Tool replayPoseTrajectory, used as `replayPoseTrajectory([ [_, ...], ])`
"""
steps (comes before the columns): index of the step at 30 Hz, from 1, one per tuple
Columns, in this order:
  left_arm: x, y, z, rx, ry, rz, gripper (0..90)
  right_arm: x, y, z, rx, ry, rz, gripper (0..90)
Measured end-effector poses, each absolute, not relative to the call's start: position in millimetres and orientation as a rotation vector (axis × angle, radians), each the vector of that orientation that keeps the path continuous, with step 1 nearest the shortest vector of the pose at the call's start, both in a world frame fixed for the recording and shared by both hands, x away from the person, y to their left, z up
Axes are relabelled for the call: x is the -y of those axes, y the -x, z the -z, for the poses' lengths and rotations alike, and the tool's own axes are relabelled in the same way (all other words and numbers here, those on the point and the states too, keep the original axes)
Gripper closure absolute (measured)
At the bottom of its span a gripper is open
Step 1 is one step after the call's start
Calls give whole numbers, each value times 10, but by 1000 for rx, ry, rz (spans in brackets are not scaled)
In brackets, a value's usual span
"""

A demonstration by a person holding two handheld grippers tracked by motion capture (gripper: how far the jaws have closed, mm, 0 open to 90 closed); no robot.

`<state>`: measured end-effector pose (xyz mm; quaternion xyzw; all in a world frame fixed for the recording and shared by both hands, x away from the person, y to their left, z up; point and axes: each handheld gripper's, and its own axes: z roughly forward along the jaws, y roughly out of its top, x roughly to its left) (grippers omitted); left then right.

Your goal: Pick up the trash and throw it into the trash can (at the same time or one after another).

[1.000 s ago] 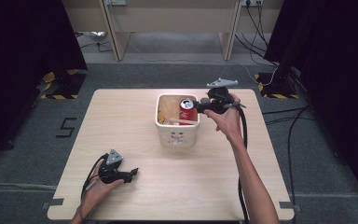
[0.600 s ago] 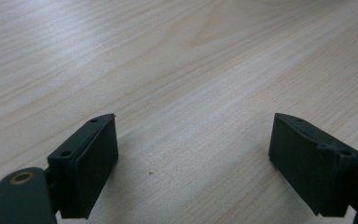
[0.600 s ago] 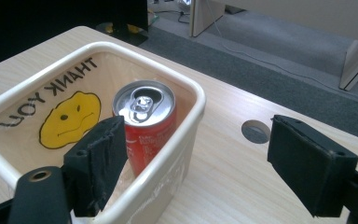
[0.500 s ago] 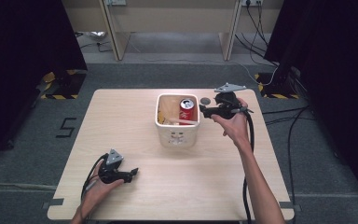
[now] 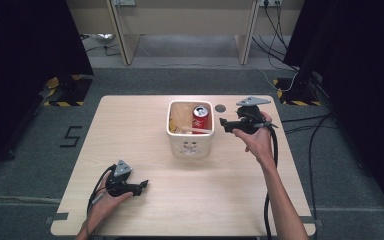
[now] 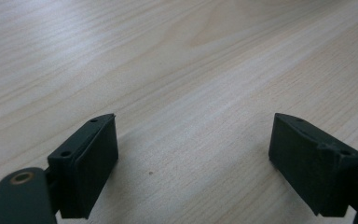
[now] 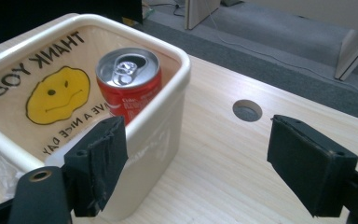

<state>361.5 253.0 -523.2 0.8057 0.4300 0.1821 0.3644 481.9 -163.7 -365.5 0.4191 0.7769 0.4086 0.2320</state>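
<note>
On the pale wooden table [image 5: 130, 125] my left gripper [image 5: 139, 186] rests near me, jaws apart and empty, while farther off my right gripper [image 5: 223, 122], jaws spread, has drawn back from the cream plastic bin [image 5: 190, 145], leaving the red soda can [image 5: 200, 117] upright inside, evidently delivered.

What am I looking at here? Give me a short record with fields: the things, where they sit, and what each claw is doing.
container: white bin mid-table
inside: red soda can, upright, at the bin's right wall; smiley bag lining it
right gripper: open, empty, just right of the bin
left gripper: open, empty, low over the wooden table near its front left
table hole: beyond the bin
</note>
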Motion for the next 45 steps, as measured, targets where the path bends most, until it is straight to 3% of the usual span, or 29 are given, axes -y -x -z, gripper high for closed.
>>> replayPoseTrajectory([
  [45,-2529,-3615,5234,-1107,-2069,-469,148,1858,-4296,3996,-2163,-1110,-1103,177],
])
